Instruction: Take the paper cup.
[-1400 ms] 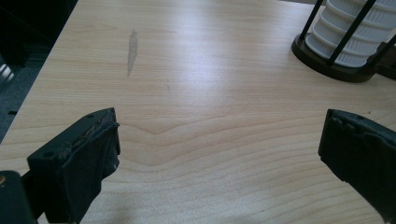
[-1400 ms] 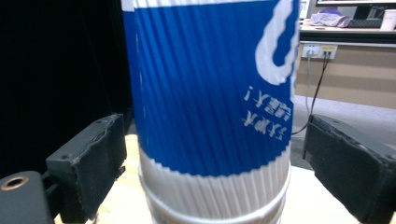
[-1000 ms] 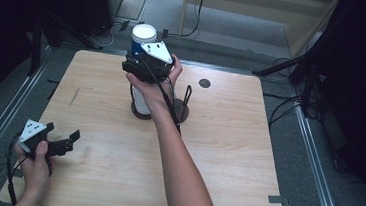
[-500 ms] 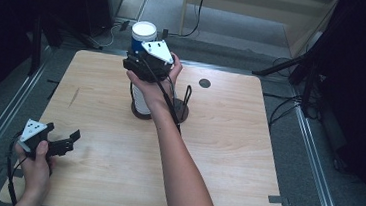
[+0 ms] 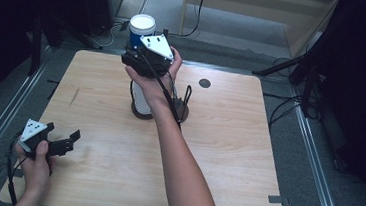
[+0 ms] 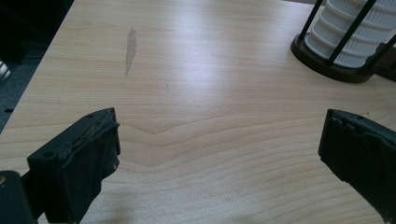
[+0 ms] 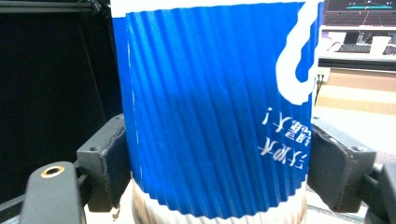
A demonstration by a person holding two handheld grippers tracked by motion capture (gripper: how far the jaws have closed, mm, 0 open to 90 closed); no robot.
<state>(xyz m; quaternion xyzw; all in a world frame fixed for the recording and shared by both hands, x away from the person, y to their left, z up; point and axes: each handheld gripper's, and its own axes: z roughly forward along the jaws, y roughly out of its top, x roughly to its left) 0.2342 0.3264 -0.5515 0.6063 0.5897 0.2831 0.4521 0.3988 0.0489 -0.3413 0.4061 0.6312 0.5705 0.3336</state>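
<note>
With the right gripper [image 7: 217,154] clamped on the blue cup [image 7: 212,107] and the left gripper [image 6: 219,154] apart, lift straight up off the stack [image 5: 141,97], squeezing gently.

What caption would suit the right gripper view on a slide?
Right gripper shut on an upside-down blue ribbed paper cup, one black jaw pressing each side.

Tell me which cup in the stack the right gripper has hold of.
The top one, the blue ribbed cup: the right gripper clamps its sides, above the white cups stacked in the black holder.
</note>
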